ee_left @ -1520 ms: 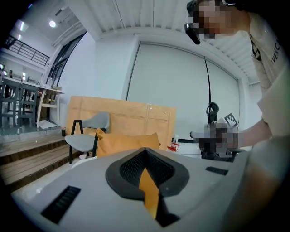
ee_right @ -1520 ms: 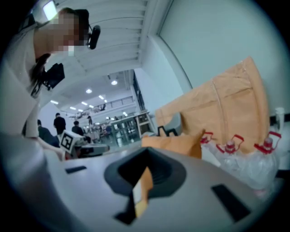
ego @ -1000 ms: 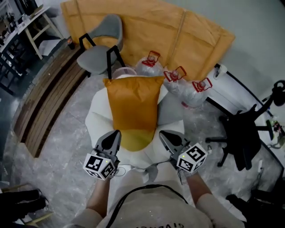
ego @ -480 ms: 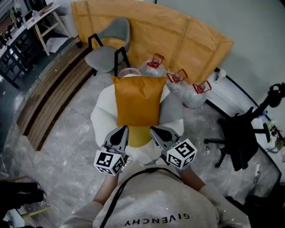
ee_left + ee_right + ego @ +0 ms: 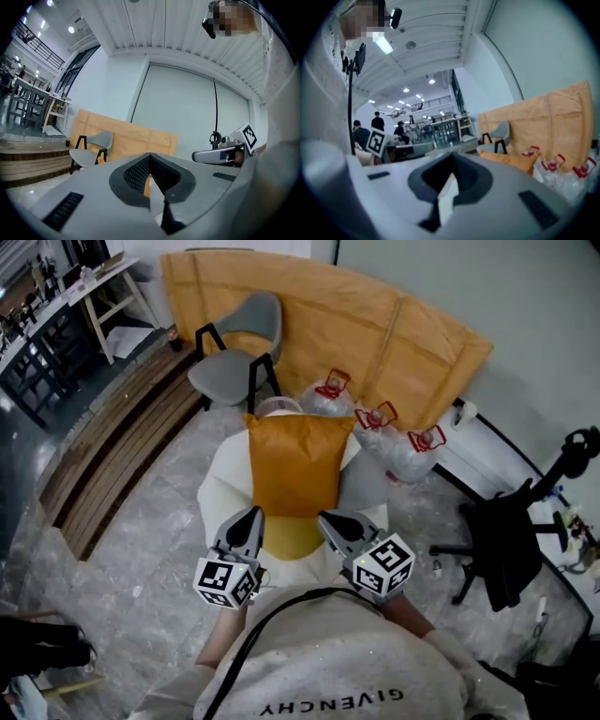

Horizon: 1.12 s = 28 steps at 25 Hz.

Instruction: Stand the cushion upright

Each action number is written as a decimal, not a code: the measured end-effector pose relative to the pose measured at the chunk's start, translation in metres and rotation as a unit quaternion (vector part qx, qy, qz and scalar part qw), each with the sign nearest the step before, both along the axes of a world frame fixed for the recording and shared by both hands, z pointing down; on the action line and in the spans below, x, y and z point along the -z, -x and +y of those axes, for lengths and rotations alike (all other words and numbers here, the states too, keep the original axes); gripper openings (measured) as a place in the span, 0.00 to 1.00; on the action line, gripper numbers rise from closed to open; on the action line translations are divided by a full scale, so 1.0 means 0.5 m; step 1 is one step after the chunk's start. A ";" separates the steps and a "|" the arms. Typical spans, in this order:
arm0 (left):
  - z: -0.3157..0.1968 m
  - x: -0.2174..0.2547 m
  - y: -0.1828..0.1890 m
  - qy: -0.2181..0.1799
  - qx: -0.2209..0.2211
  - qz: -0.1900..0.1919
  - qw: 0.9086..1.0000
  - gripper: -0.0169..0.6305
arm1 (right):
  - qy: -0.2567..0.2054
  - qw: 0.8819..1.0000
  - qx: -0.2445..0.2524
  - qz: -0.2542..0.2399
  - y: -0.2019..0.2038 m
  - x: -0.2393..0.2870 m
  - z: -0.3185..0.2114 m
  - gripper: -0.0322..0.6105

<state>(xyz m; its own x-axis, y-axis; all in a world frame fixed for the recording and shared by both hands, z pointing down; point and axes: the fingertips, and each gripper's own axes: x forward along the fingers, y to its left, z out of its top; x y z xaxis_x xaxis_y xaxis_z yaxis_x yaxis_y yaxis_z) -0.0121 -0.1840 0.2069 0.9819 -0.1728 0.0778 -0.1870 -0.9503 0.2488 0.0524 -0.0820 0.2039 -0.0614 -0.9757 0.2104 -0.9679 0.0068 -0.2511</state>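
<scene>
Where the head view looks down, the cushion (image 5: 298, 465) leans propped against the back of the white seat (image 5: 217, 498), with the left gripper (image 5: 246, 523) and right gripper (image 5: 336, 524) just before it. Left gripper view: jaws together, empty. Right gripper view: likewise; the standing step appears done.

A grey chair (image 5: 230, 376) stands at upper centre before a leaning cardboard sheet (image 5: 403, 334); three clear jugs (image 5: 375, 435) sit beside it, a black office chair (image 5: 511, 531) at right.
</scene>
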 end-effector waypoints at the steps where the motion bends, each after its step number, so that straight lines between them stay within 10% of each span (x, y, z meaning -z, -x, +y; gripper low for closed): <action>1: -0.003 0.000 0.000 0.002 0.001 -0.001 1.000 0.06 | 0.000 1.000 0.001 0.001 0.000 0.002 -0.003 0.08; 28: 0.024 -0.040 -0.056 0.054 -0.054 -0.039 0.996 0.06 | 0.038 0.997 -0.060 -0.012 -0.036 -0.005 0.029 0.07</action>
